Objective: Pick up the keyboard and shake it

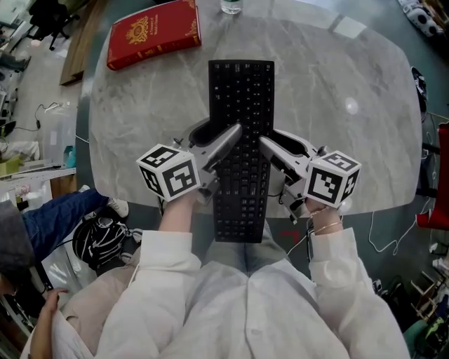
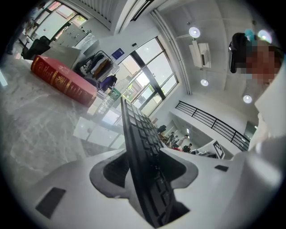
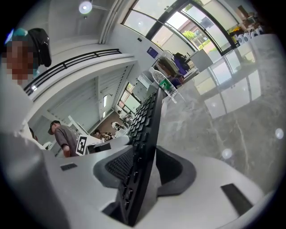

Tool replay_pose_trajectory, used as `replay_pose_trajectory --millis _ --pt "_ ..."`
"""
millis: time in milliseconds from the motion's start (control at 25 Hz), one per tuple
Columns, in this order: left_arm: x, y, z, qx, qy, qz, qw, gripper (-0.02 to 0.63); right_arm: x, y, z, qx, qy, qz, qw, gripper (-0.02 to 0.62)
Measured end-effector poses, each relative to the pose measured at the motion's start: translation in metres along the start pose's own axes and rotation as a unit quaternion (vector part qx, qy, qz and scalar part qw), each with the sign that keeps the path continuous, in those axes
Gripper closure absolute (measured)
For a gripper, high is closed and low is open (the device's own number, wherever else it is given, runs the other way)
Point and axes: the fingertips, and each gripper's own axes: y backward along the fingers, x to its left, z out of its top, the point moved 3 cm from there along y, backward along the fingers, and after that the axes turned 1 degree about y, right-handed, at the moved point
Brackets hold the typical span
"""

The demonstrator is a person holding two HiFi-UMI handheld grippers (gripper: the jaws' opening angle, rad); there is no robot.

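Note:
A black keyboard [image 1: 240, 140] hangs above the grey marble table [image 1: 337, 133], its long axis running away from me and its near end past the table's front edge. My left gripper [image 1: 226, 144] is shut on its left long edge, and in the left gripper view the keyboard [image 2: 143, 161] stands edge-on between the jaws. My right gripper [image 1: 270, 149] is shut on the right long edge, where the keyboard [image 3: 140, 152] is likewise wedged between the jaws. Both grips sit near the keyboard's middle.
A red book [image 1: 153, 31] lies at the table's far left. A clear bottle [image 1: 231, 5] stands at the far edge. A bag [image 1: 102, 242] sits on the floor at my left, and cables trail on the floor to the right.

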Motion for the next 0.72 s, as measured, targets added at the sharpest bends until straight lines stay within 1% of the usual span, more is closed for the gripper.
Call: replay_pose_trajectory --millis 200,480,560,680,720 --pt "0.004 -0.004 0.002 0.005 0.009 0.002 0.9999 0.399 -0.005 -0.007 0.005 0.008 -0.023 0.004 1.000 0.420" --pt "0.009 -0.009 0.006 0.013 0.006 0.016 0.9998 0.390 -0.007 -0.011 0.011 0.025 0.014 -0.025 0.999 0.440" --pt "0.010 -0.010 0.005 0.020 -0.009 0.029 0.9993 0.380 -0.008 -0.011 0.010 0.029 0.022 -0.034 0.999 0.440" --pt "0.011 -0.009 0.006 0.034 -0.056 0.065 0.9957 0.348 -0.010 -0.011 0.008 0.034 0.024 -0.043 0.998 0.440" --pt "0.012 -0.009 0.006 0.036 -0.064 0.070 0.9949 0.345 -0.010 -0.011 0.009 0.034 0.022 -0.042 0.998 0.440"
